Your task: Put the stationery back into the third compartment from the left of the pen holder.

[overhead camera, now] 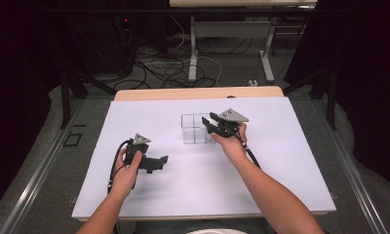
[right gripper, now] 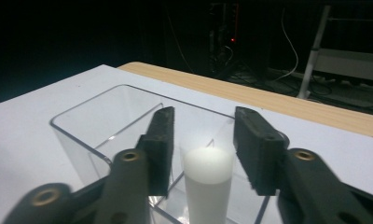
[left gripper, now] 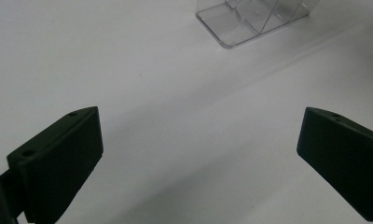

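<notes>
- White table sheet (overhead camera: 281,165), spread under everything.
- Clear divided box (overhead camera: 195,129) at 12 o'clock from the sheet's centre.
- Right gripper (right gripper: 201,149) over the box, jaws parted beside a white cylinder (right gripper: 208,184) standing upright in a compartment, pads apart from it.
- Left gripper (left gripper: 198,149) at 8 o'clock, jaws wide, holding nothing.

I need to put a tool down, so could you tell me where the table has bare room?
The white sheet is bare right of the right claw, and between the left claw and the near edge. It is crowded only around the clear box holding the white cylinder.
</notes>
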Motion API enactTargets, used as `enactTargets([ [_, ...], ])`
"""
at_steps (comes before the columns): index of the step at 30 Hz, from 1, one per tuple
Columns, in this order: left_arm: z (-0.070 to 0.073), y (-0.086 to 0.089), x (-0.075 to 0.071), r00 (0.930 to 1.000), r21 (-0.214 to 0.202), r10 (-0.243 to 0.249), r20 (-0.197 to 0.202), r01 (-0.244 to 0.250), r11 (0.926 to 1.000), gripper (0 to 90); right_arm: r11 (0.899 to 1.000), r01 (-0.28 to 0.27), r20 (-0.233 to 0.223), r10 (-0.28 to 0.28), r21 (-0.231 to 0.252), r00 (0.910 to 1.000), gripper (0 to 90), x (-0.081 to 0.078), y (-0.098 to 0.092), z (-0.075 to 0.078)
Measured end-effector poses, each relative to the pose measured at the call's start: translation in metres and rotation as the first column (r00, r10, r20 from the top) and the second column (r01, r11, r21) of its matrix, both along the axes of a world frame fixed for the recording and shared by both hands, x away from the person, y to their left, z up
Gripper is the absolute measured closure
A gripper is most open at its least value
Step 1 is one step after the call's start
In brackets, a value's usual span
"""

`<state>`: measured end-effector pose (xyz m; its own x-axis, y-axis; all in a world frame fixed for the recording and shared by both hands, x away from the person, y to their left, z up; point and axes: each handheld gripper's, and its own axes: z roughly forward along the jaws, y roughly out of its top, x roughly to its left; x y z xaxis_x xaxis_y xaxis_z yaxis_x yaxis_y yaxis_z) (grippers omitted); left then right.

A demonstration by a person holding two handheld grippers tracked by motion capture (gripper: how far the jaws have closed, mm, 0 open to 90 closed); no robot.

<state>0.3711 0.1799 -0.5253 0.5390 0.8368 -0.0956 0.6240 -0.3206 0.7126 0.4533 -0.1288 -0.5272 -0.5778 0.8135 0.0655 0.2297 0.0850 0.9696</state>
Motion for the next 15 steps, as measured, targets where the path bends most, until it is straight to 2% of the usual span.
enactTargets([
  [1, 0.0, 0.0, 0.0, 1.0, 0.0, 0.0, 0.0, 0.0, 1.0, 0.3, 1.0, -0.003, 0.003, 0.003, -0.006, 1.0, 49.4, -0.001, -0.001, 0.002],
  [6, 0.0, 0.0, 0.0, 1.0, 0.0, 0.005, -0.008, -0.005, 1.0, 0.3, 1.0, -0.022, 0.015, 0.022, 0.016, 0.9997, 45.6, -0.008, -0.008, 0.014],
  [7, 0.0, 0.0, 0.0, 1.0, 0.0, 0.004, -0.003, -0.004, 1.0, 0.3, 0.999, -0.022, 0.004, 0.022, 0.025, 0.9998, 44.1, -0.01, -0.009, 0.017],
  [10, 0.0, 0.001, 0.0, 1.0, -0.002, 0.007, 0.003, -0.007, 1.0, 0.3, 0.999, -0.026, 0.017, 0.026, 0.026, 0.9995, 40.8, -0.015, -0.016, 0.024],
  [11, 0.0, 0.001, 0.0, 1.0, -0.007, 0.007, 0.001, -0.007, 1.0, 0.3, 1.0, -0.025, 0.035, 0.024, 0.012, 0.9991, 39.6, -0.016, -0.018, 0.025],
  [14, 0.0, 0.002, 0.0, 0.9999, -0.003, 0.012, -0.002, -0.012, 0.9999, 0.3, 0.999, -0.037, 0.029, 0.037, 0.01, 0.9989, 41.4, -0.023, -0.026, 0.029],
  [15, 0.0, 0.002, 0.0, 0.9999, -0.005, 0.014, -0.002, -0.014, 0.9999, 0.3, 0.999, -0.04, 0.027, 0.04, -0.005, 0.9988, 42.0, -0.024, -0.03, 0.03],
])
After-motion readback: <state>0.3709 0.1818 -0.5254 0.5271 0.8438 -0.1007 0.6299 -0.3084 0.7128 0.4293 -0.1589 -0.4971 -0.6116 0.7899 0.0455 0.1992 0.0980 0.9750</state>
